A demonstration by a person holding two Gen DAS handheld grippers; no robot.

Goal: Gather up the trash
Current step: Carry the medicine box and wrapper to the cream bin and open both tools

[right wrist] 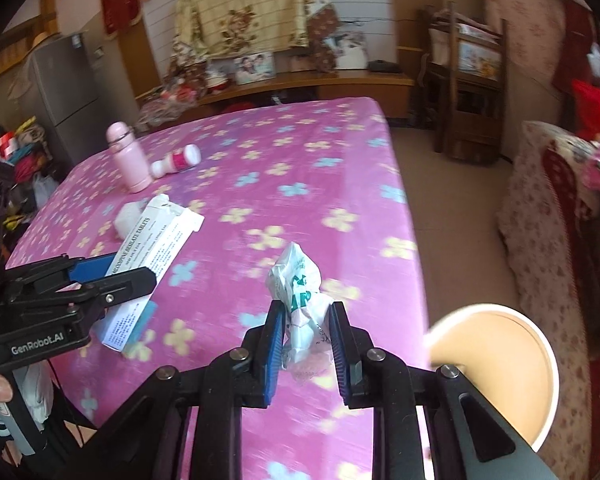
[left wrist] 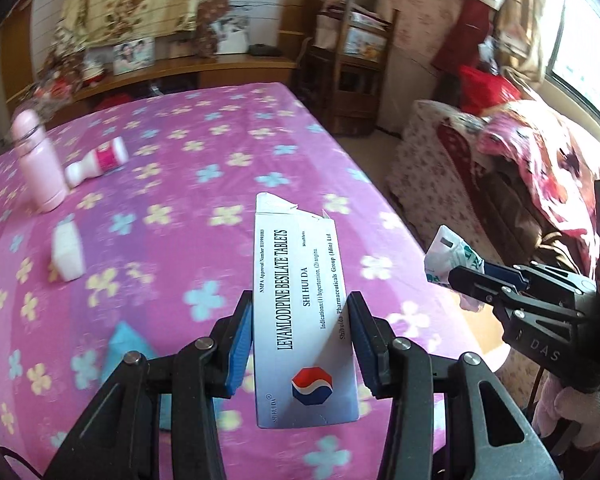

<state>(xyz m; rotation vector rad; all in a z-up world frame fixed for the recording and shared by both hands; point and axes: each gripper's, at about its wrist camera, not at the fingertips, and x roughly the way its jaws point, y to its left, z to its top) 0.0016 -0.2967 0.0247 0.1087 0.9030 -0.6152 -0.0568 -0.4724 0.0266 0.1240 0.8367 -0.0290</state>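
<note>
White tablet box clamped between left gripper jaws, crumpled wrapper pinched between right gripper jaws.

Pink flowered cloth covering a table

At ten o'clock in the right wrist view, a pink bottle is stood upright, a white-and-pink bottle laid beside it, a white wad nearer.

Both wrist views face forward, near, somewhat blurred, sharing flowered table

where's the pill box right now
The pill box is clamped between the left gripper fingers, raised over the pink flowered table, left of the right gripper.
</note>
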